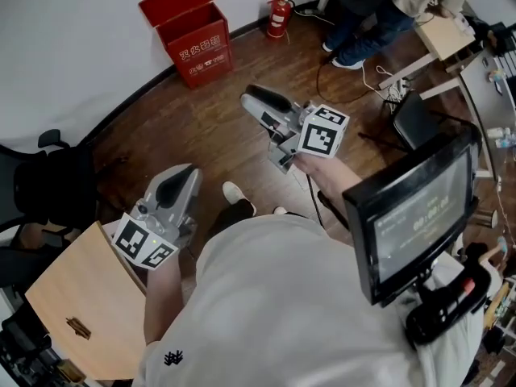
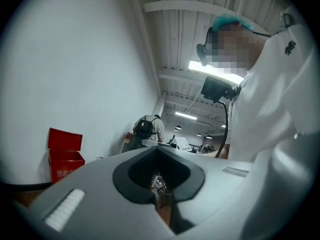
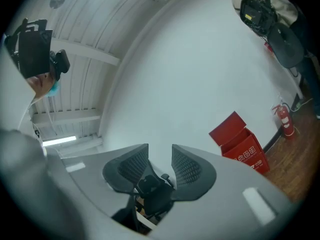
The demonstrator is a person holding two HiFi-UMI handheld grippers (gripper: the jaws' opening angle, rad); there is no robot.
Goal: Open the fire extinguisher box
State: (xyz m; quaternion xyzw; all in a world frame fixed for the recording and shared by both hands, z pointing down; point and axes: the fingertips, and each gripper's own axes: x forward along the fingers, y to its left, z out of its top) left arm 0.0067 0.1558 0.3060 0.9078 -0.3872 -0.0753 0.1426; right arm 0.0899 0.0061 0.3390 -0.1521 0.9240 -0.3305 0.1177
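Note:
The red fire extinguisher box (image 1: 193, 40) stands on the wood floor against the white wall, its lid raised and leaning back. It also shows as the box (image 2: 64, 158) at the left gripper view's left and the box (image 3: 239, 143) at the right gripper view's right. Both grippers are held in the air, well short of it. My left gripper (image 1: 187, 170) has its jaws together with nothing in them, the left gripper (image 2: 156, 148) tips meeting. My right gripper (image 1: 251, 97) is open, and the right gripper (image 3: 160, 147) shows a gap holding nothing.
A red fire extinguisher (image 1: 278, 16) stands on the floor right of the box. A person (image 1: 367, 10) stands at the back by a desk (image 1: 447, 39), with cables (image 1: 379, 79) on the floor. A black office chair (image 1: 48, 185) and a wooden board (image 1: 81, 297) are at my left, a monitor (image 1: 411, 216) at my right.

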